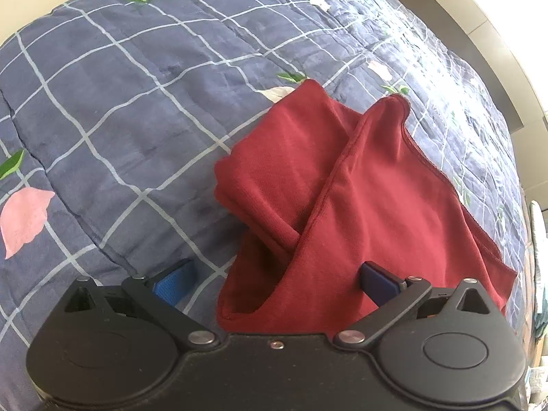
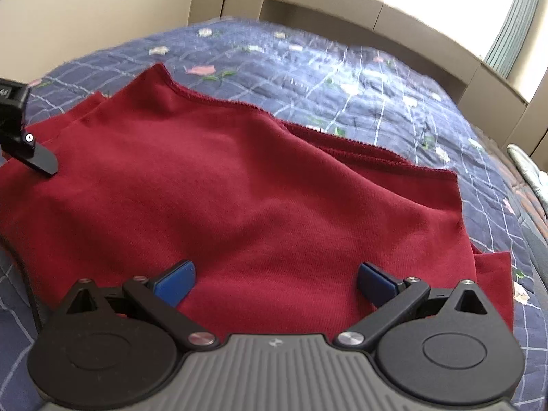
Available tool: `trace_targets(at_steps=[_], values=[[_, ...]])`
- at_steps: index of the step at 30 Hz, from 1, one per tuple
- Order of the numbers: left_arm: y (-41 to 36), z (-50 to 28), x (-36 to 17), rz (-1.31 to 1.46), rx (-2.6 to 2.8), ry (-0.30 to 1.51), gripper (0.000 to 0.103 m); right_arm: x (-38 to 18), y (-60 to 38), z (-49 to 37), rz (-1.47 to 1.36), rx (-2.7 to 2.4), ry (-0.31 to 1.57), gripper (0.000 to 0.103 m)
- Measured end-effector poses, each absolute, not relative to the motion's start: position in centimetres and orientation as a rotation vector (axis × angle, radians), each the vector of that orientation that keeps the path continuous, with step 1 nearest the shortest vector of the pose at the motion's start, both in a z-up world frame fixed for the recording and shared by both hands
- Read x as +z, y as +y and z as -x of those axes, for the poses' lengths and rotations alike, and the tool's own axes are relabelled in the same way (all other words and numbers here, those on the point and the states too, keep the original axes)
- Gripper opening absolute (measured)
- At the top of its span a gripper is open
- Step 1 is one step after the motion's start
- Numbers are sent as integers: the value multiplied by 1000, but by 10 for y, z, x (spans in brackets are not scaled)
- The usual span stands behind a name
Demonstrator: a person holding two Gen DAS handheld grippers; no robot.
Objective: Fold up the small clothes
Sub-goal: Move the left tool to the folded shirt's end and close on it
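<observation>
Broadly, a blue checked quilt point(image 2: 359, 78) covers the bed, and on it lies the red garment point(image 2: 222, 188), partly folded, one flap doubled over. Both the left gripper point(image 1: 274, 281) and right gripper point(image 2: 275, 281) hover with fingers spread wide, holding nothing. Likely between folds; next, pinch the near hem.

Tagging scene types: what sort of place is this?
Most likely a bedroom: a garment lies on a quilt covering a bed, with a headboard and curtained window behind.
</observation>
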State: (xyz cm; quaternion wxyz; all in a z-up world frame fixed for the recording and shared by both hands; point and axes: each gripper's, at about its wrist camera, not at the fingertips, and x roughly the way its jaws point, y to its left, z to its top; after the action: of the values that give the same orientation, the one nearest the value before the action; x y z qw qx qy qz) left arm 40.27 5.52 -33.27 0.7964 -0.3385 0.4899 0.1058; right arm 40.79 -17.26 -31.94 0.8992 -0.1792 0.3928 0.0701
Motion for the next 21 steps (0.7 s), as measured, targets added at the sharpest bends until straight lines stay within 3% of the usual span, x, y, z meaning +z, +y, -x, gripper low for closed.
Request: trace_targets(at_steps=[21], values=[[61,-401,-331,766,290,1075,102,-310,-168,-447,358,149,1065,103]])
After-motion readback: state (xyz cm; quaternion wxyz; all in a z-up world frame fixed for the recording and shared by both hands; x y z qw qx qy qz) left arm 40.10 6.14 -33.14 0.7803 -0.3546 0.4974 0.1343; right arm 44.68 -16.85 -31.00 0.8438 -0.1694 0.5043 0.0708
